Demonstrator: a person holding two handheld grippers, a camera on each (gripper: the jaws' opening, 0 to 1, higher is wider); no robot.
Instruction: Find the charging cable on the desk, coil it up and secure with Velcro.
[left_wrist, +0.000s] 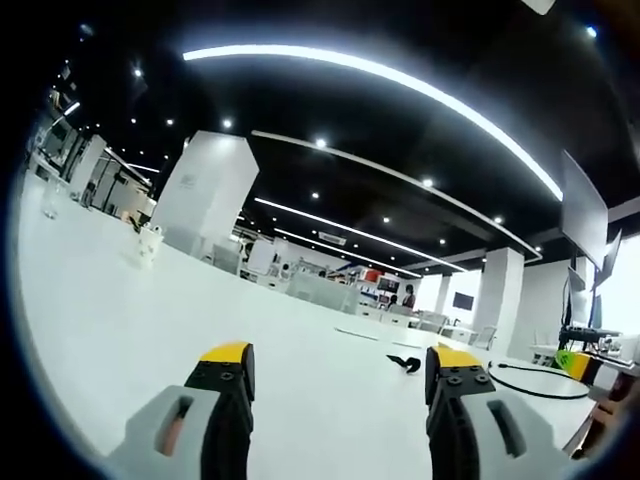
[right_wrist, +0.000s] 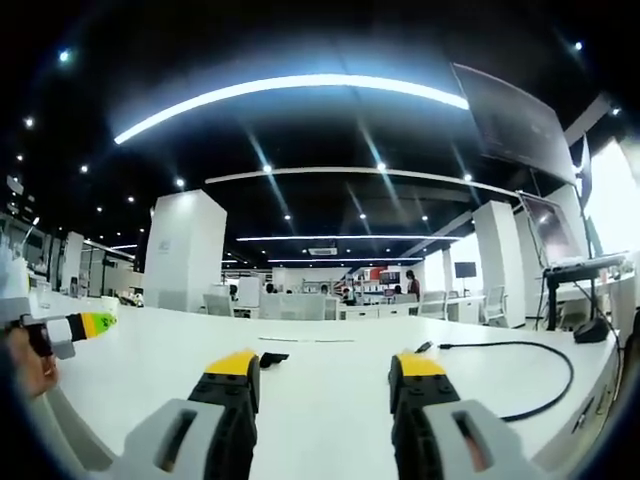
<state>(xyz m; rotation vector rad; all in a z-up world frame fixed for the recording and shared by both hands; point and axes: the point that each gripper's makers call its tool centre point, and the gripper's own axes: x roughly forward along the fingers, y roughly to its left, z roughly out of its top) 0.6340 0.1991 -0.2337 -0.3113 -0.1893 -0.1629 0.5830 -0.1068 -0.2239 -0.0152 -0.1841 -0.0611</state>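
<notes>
On the white desk (left_wrist: 150, 330) a black charging cable (left_wrist: 540, 385) lies in a loose loop off to the right, beyond my right jaw. A small black Velcro strap (left_wrist: 404, 364) rests just ahead of my left gripper (left_wrist: 340, 360), which is open and holds nothing. In the right gripper view the cable (right_wrist: 545, 380) curves from its plug end (right_wrist: 425, 347) round to the right, and the Velcro strap (right_wrist: 272, 357) lies ahead on the left. My right gripper (right_wrist: 325, 365) is open and empty, low over the desk.
A small white object (left_wrist: 148, 243) and a clear glass (left_wrist: 50, 200) stand far left. Monitors on stands (left_wrist: 585, 250) (right_wrist: 560, 240) rise at the desk's right end, with a dark mouse (right_wrist: 590, 333) below. The other gripper's green-yellow tip (right_wrist: 90, 323) and a hand (right_wrist: 25, 365) show at the left.
</notes>
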